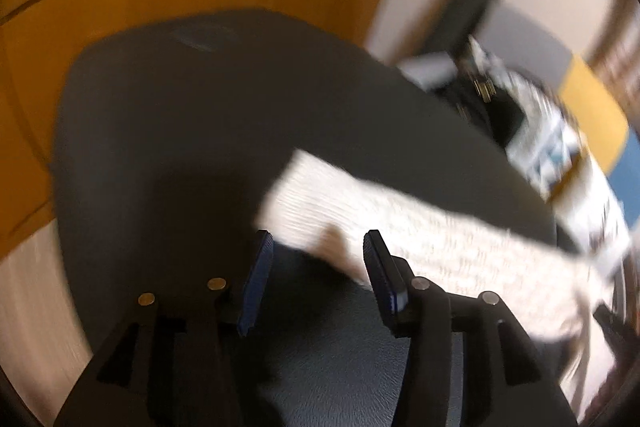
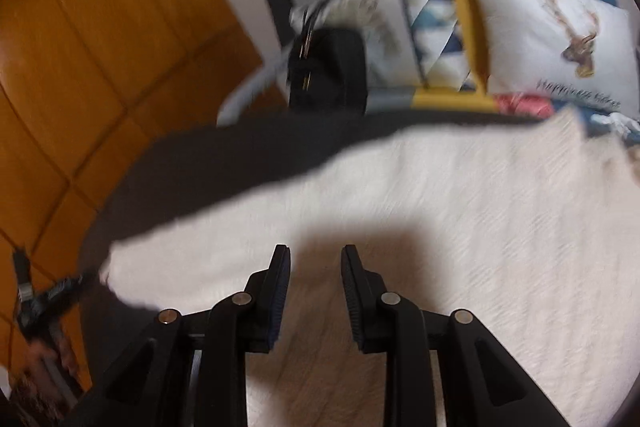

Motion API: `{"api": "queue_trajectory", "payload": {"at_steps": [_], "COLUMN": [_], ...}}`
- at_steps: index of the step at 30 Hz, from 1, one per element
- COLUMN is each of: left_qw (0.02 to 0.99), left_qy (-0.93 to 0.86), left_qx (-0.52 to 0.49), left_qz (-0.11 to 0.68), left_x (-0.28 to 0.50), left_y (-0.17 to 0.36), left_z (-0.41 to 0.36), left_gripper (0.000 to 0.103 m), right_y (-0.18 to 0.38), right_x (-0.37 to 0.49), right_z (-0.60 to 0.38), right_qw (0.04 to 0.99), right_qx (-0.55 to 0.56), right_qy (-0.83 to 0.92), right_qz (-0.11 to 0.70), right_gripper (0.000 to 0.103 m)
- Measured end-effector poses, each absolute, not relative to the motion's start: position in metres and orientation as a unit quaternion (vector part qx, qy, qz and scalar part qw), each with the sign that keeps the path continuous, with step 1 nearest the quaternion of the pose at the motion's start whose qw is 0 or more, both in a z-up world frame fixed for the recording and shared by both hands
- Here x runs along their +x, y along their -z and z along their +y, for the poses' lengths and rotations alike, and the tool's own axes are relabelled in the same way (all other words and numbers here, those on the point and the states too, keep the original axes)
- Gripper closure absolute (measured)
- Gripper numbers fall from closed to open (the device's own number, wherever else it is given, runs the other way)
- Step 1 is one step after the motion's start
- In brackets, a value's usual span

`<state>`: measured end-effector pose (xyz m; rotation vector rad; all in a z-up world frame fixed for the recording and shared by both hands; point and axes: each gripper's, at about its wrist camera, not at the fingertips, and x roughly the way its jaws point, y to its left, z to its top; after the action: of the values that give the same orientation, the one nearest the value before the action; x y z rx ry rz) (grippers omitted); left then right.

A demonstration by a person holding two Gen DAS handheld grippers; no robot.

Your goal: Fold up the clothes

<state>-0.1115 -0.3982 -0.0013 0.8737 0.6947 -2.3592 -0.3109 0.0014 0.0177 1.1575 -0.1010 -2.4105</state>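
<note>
The white knit garment [image 2: 440,207] lies flat on the dark round table [image 1: 200,127]. Its sleeve [image 1: 360,211] runs from 10 to 4 o'clock, just ahead of the left gripper [image 1: 318,243]. The right gripper [image 2: 316,259] hovers over the body. Both jaws are spread, empty.

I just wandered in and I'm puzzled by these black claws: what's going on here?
A person holds a two-finger gripper in each hand to fold clothes. A white knitted garment lies spread on a dark round table. The left gripper hangs open at the garment's edge, and the right gripper hangs open over its middle. Neither grips the cloth. Patterned cushions sit behind the table.
</note>
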Motion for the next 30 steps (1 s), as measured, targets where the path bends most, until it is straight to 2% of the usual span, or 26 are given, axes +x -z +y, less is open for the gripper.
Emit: {"api": "queue_trajectory", "payload": {"at_steps": [1, 2, 6, 10, 14, 18, 22, 25, 27, 30], "left_qw": [0.256, 0.250, 0.130, -0.003, -0.038, -0.020, -0.010, -0.005, -0.008, -0.005], "left_qy": [0.878, 0.884, 0.913, 0.923, 0.917, 0.906, 0.908, 0.909, 0.908, 0.909], "left_qx": [0.310, 0.297, 0.312, 0.352, 0.385, 0.417, 0.416, 0.415, 0.415, 0.415], "left_qz": [0.259, 0.262, 0.228, 0.158, 0.092, 0.063, 0.052, 0.046, 0.050, 0.048], "left_x": [-0.108, -0.105, -0.141, -0.184, -0.195, -0.197, -0.202, -0.209, -0.217, -0.206], "left_y": [-0.005, -0.010, -0.028, -0.026, -0.004, 0.021, 0.025, 0.026, 0.025, 0.020], "left_z": [-0.387, -0.376, -0.287, -0.172, -0.111, -0.095, -0.087, -0.085, -0.088, -0.094], "left_gripper": [0.052, 0.052, 0.052, 0.052, 0.052, 0.052, 0.050, 0.048, 0.046, 0.045], "right_y": [-0.023, -0.028, -0.030, -0.021, -0.009, 0.003, 0.006, -0.008, -0.029, -0.046], "right_x": [-0.313, -0.314, -0.331, -0.357, -0.379, -0.391, -0.393, -0.388, -0.367, -0.328], "right_z": [0.005, 0.009, 0.008, -0.002, -0.003, 0.005, 0.010, 0.025, 0.059, 0.121], "right_qw": [0.221, 0.212, 0.217, 0.226, 0.219, 0.202, 0.203, 0.220, 0.233, 0.235], "right_qx": [0.413, 0.406, 0.405, 0.426, 0.441, 0.449, 0.440, 0.445, 0.419, 0.406], "right_qy": [0.883, 0.889, 0.888, 0.875, 0.869, 0.870, 0.875, 0.867, 0.873, 0.871], "right_qz": [-0.028, -0.019, 0.009, 0.044, 0.048, 0.024, -0.004, -0.034, -0.085, -0.147], "right_gripper": [0.081, 0.093, 0.094, 0.094, 0.094, 0.097, 0.097, 0.089, 0.079, 0.077]}}
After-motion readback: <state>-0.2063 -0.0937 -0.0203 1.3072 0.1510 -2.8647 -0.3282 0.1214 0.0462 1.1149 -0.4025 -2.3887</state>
